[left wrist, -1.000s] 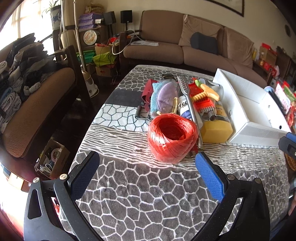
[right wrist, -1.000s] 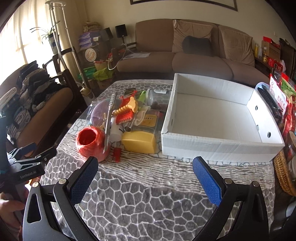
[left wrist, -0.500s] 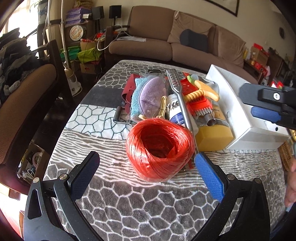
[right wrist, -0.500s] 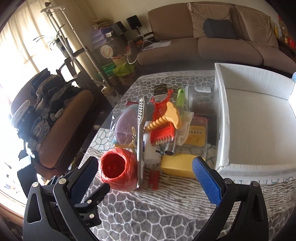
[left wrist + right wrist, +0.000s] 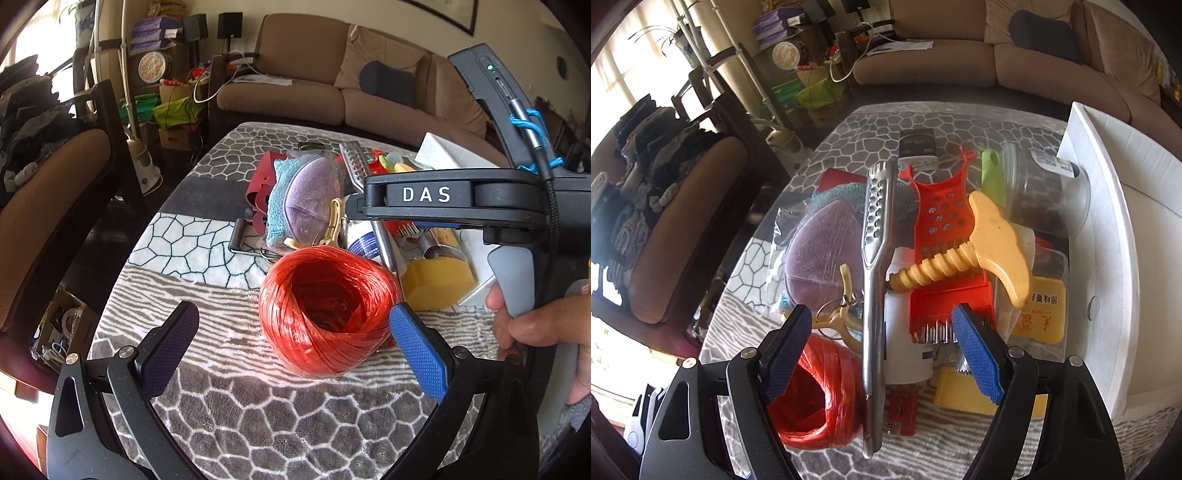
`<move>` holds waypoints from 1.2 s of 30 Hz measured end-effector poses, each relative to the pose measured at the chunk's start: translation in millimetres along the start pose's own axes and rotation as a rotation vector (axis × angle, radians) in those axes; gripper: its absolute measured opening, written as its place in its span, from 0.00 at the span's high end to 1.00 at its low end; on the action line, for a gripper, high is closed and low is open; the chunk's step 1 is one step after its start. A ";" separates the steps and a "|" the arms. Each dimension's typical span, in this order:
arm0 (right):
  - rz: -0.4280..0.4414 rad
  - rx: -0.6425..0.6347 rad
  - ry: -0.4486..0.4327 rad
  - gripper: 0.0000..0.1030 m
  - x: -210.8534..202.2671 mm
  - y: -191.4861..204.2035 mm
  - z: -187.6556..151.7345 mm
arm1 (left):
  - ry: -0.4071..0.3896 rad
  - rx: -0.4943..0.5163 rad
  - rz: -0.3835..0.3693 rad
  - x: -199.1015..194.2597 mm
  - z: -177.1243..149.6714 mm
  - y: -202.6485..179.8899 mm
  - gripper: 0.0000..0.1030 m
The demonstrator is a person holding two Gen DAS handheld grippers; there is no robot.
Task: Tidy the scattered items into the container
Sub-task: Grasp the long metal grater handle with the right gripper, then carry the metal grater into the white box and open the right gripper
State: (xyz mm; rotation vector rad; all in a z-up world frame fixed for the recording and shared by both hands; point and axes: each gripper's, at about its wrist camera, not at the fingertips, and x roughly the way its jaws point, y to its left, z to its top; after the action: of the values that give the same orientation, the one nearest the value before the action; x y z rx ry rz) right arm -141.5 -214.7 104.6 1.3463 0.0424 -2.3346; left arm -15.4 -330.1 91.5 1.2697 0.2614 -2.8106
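A pile of items lies on the patterned tablecloth. A red ball of twine (image 5: pixel 327 312) (image 5: pixel 816 391) sits at its front. My left gripper (image 5: pixel 293 338) is open, low over the cloth, its right pad beside the twine. My right gripper (image 5: pixel 882 345) is open above the pile, its fingers either side of long metal tongs (image 5: pixel 877 280). Under it lie a red grater (image 5: pixel 945 236), a cream screw-shaped tool (image 5: pixel 982 247), a white bottle (image 5: pixel 905 350) and a yellow sponge (image 5: pixel 964 391) (image 5: pixel 436 282). The white box (image 5: pixel 1108 229) stands to the right.
A purple sponge in a bag (image 5: pixel 310 197) (image 5: pixel 820 251), a clear jar (image 5: pixel 1047 195), a green handle (image 5: pixel 991 173) and a dark packet (image 5: pixel 918 142) lie in the pile. A brown chair (image 5: pixel 44 206) stands left of the table. A sofa (image 5: pixel 332 85) is behind.
My right gripper has moved left and down over the pile, and its body now crosses the left wrist view. My left gripper has come closer to the twine.
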 end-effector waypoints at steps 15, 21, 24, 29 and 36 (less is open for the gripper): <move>-0.009 0.011 -0.012 0.89 -22.5 -3.7 0.8 | -0.033 0.013 -0.031 -22.8 2.4 -16.9 0.00; 0.068 0.023 -0.061 0.89 -66.5 -0.1 -7.7 | -0.026 -0.014 -0.099 -35.5 5.8 -39.2 0.00; 0.122 0.057 -0.074 0.89 -88.0 -2.9 -12.3 | -0.021 -0.033 -0.138 -45.6 7.1 -52.2 0.00; 0.154 0.086 -0.108 0.89 -122.9 -17.8 -14.7 | -0.038 0.000 -0.144 -61.8 16.2 -80.7 0.00; 0.130 0.195 -0.172 0.89 -161.5 -86.4 -9.7 | -0.058 0.075 -0.193 -67.2 41.0 -139.1 0.00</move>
State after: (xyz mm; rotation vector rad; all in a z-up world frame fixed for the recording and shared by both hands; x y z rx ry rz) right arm -98.1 -76.5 217.1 1.1906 -0.3241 -2.3813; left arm -16.7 -202.0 187.2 1.2377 0.2937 -3.0404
